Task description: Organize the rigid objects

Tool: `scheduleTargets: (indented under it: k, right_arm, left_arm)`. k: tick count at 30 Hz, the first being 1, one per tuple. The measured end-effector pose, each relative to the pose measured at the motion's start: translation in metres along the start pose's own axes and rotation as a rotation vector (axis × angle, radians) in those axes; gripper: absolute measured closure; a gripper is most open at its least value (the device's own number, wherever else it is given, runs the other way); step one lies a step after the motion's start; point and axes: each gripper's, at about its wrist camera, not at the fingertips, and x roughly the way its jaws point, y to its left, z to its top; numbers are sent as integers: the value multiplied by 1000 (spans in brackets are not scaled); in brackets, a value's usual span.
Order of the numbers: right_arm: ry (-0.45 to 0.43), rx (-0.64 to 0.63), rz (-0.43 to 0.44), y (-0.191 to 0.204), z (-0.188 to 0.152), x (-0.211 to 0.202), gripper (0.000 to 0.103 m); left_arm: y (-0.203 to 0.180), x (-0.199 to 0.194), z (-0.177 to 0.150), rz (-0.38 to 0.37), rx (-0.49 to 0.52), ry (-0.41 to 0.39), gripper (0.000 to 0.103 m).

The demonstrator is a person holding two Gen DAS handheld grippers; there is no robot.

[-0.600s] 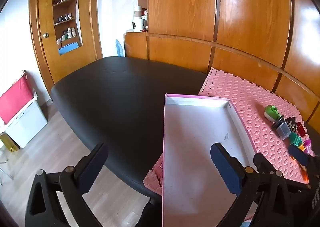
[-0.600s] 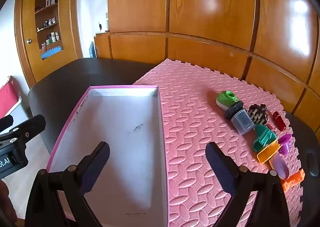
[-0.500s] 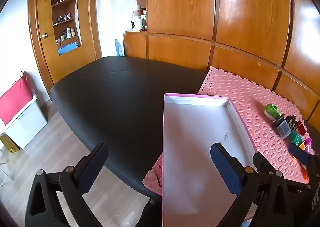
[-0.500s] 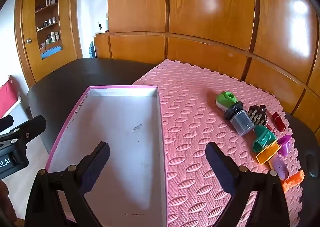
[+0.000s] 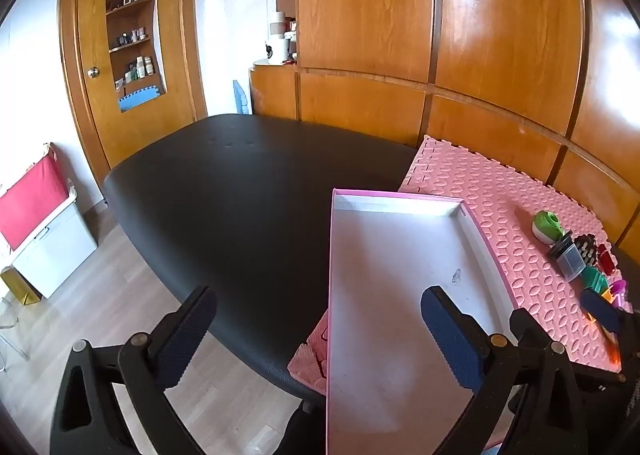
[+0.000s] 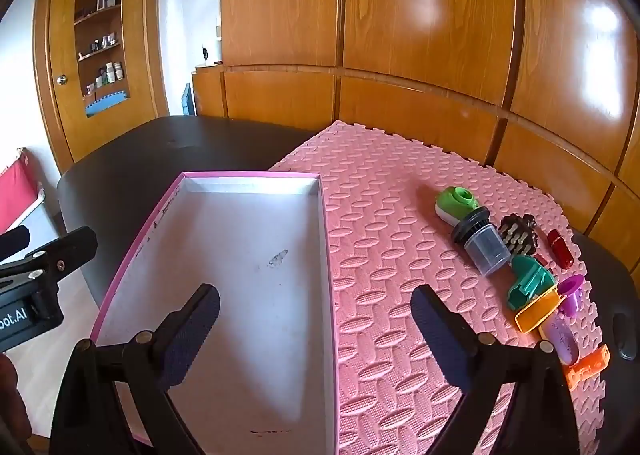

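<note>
Right, both grippers hang above the dark, rounded worktop [image 5: 248, 191], tilted downward, and nothing is held: the left gripper [image 5: 318, 329] has its dark blue padded fingers [image 5: 448, 335] spread wide apart over the near left edge of the shallow rectangular box with pink walls and a white floor [image 6: 256, 255], and the right gripper [image 6: 316, 323] has its fingers just as wide, straddling the box's right wall where it meets the pink interlocking foam mat [image 6: 384, 223]. The box lies partly on the mat, partly on the bare worktop, with only a small grey smudge inside. The small rigid things lie in a loose row on the mat's right side, well apart from the box: a green-and-white round sharpener [image 6: 454, 205], a clear plastic cup with a black ribbed cap [image 6: 482, 243], a dark brown studded piece [image 6: 518, 235], a red capsule [image 6: 560, 249], a teal plastic clip [image 6: 528, 285], a yellow-orange open tray [image 6: 538, 311], a purple funnel-shaped cup [image 6: 572, 293], a lilac oval piece [image 6: 562, 339] and an orange bracket [image 6: 590, 365] at the near end
</note>
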Motion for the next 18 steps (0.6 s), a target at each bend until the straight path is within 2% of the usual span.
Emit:
scheduleTargets:
  k: [18]
  right_arm:
    - [-24,-4,1,-3,0,-4,5]
  left_arm:
    - [-3,-5,-3,13,27,-10,0]
